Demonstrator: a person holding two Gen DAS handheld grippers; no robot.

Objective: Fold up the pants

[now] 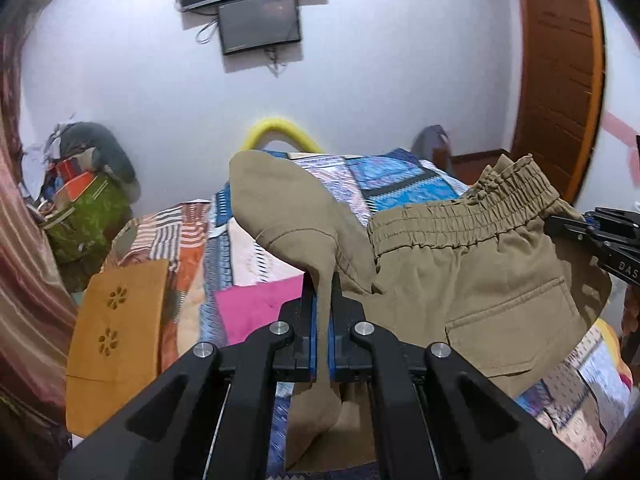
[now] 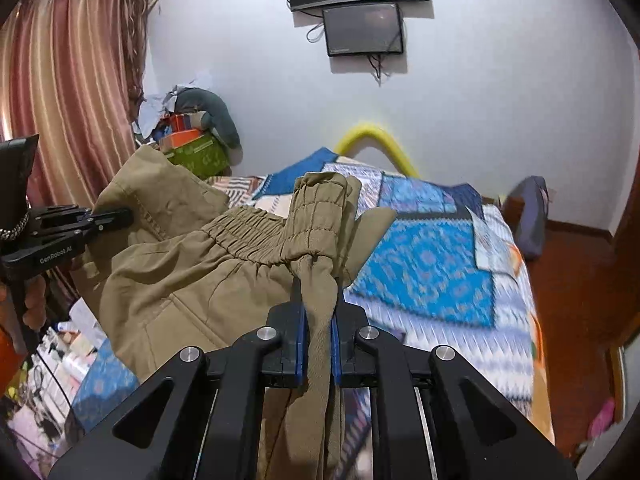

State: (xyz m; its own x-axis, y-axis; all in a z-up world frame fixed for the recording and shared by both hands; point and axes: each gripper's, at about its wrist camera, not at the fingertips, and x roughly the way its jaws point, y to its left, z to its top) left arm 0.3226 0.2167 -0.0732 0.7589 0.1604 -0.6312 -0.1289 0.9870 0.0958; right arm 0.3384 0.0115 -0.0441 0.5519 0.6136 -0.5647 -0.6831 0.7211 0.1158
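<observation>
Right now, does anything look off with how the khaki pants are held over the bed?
The khaki elastic-waist pants hang unevenly: the left gripper pinches a smooth edge, the right gripper a bunched waistband end, so the cloth sags twisted above the patchwork bedspread.

Patchwork bedspread [image 2: 432, 264], wall screens [image 2: 362, 28], pink curtain [image 2: 68, 64].

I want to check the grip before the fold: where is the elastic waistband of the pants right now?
In the right wrist view the waistband is lifted above the patchwork bedspread, its end pinched in the right hand-held gripper.
</observation>
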